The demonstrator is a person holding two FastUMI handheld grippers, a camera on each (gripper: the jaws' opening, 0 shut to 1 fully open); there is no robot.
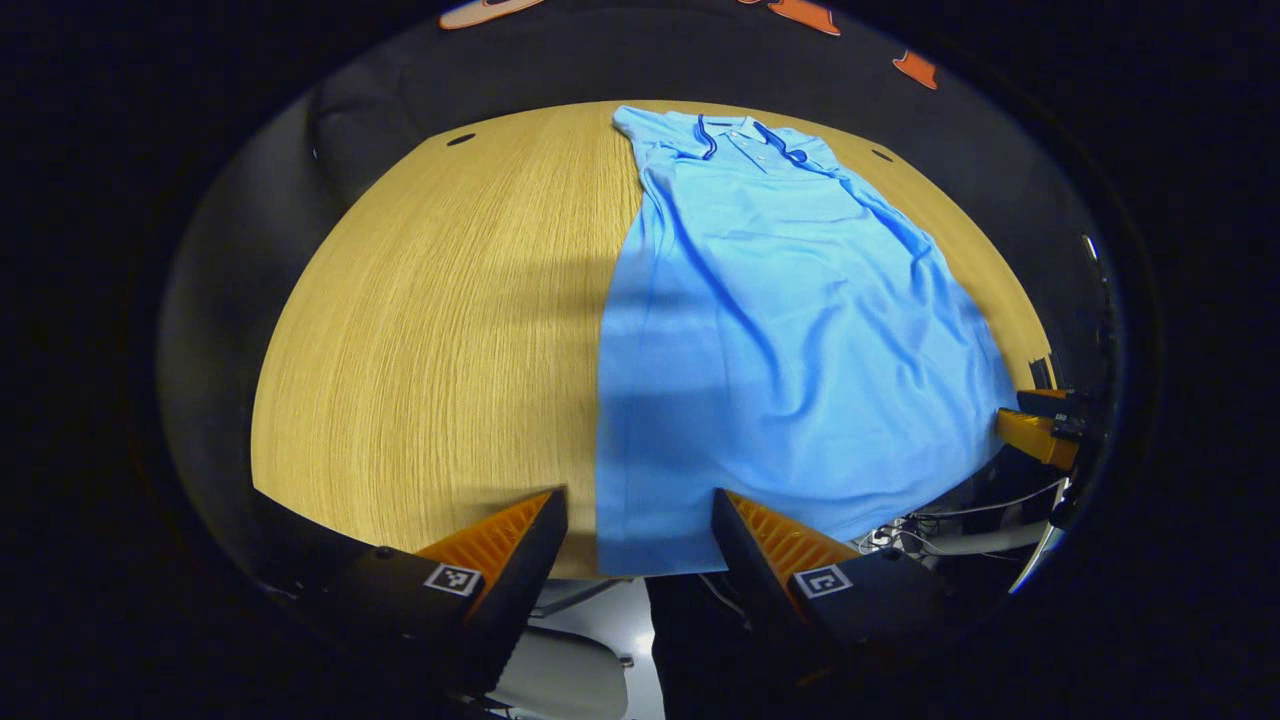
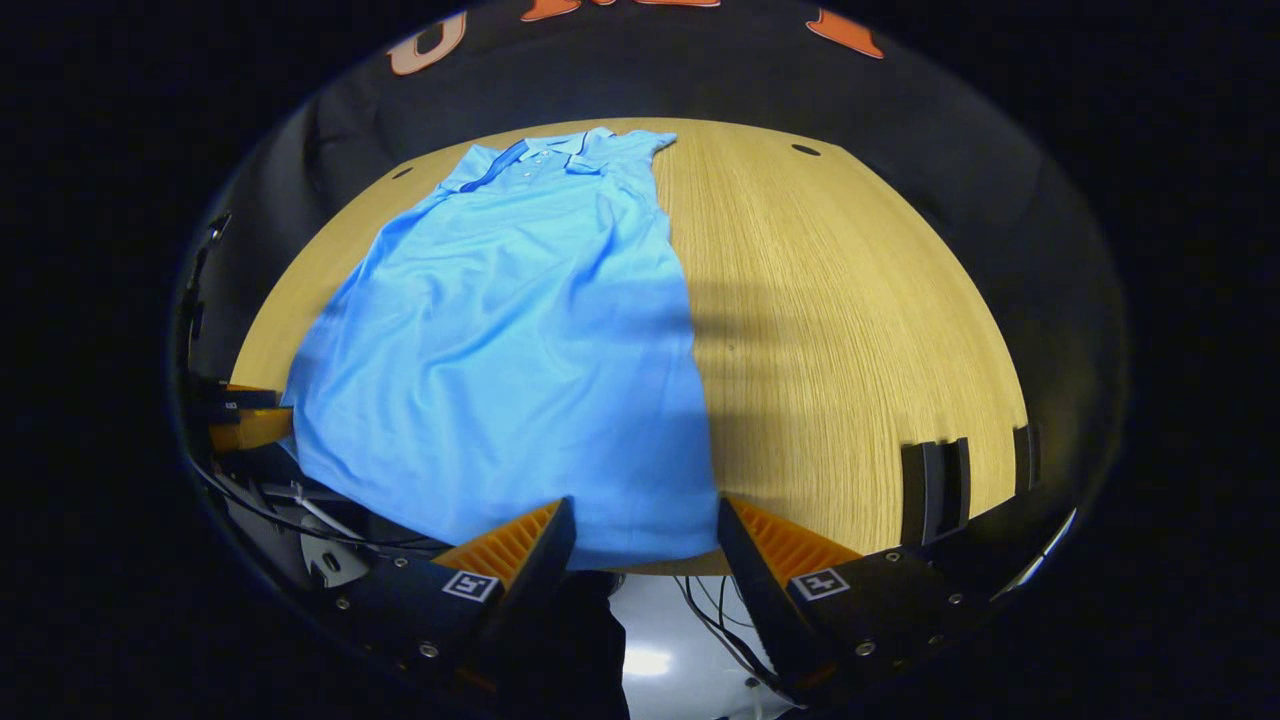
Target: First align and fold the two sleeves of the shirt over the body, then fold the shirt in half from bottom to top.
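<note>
Both my left hand-held gripper (image 1: 638, 520) and right hand-held gripper (image 2: 645, 530) gape wide, holding nothing, over the shirt (image 1: 790, 330) hem at the desk (image 1: 440, 330) edge. The shirt looks light, limp and floppy (sleeves seem already tucked in), so I'd pinch each bottom corner.

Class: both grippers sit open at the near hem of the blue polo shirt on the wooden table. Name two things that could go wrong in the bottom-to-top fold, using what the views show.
1. The shirt has diagonal wrinkles across its body; folding now would likely trap them.
2. The hem hangs at the table edge. The left gripper and right gripper sit at opposite hem corners, so an uneven pinch could skew the fold.
</note>
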